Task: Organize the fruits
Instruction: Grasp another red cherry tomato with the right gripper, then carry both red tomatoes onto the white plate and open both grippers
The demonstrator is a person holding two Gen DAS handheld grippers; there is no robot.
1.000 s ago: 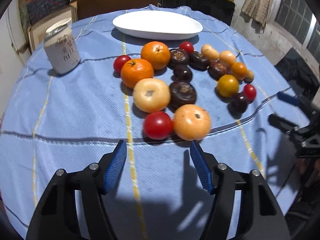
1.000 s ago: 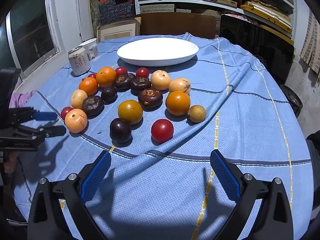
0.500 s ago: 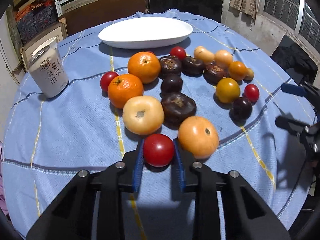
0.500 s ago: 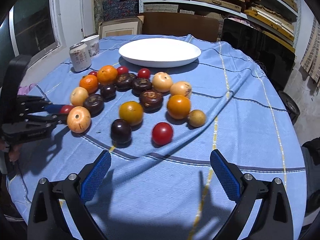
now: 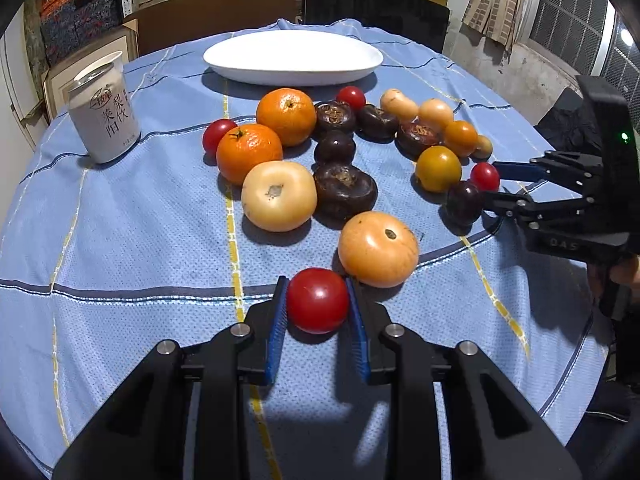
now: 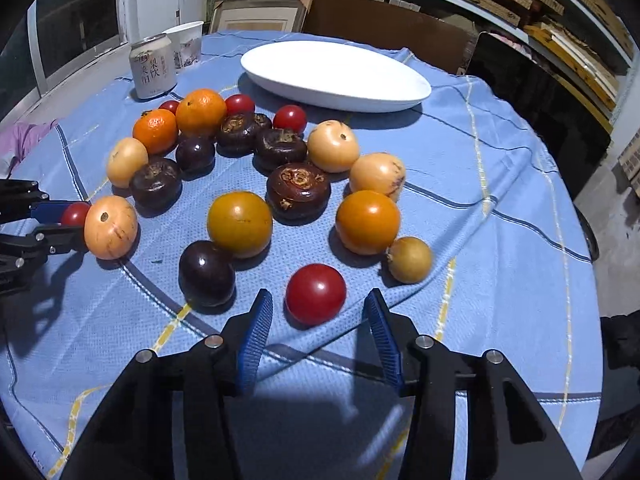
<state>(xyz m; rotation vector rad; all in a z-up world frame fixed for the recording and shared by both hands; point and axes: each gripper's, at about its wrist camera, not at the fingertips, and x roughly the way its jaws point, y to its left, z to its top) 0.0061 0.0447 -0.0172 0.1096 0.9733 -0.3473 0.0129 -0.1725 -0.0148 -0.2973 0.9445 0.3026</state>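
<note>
Left wrist view: the left gripper point(image 5: 317, 299) is clamped on a red tomato point(image 5: 318, 300) that sits low on the blue cloth point(image 5: 120, 240), just beside a pale orange fruit point(image 5: 378, 249). The white plate point(image 5: 294, 58) lies straight ahead, beyond the fruit cluster.

Right wrist view: the right gripper point(image 6: 316, 312) has its jaws closing around a second tomato point(image 6: 316, 294), which lies centred between the pads point(image 6: 254, 330), not yet touched. A dark plum point(image 6: 207, 273) sits just to its left.
</note>
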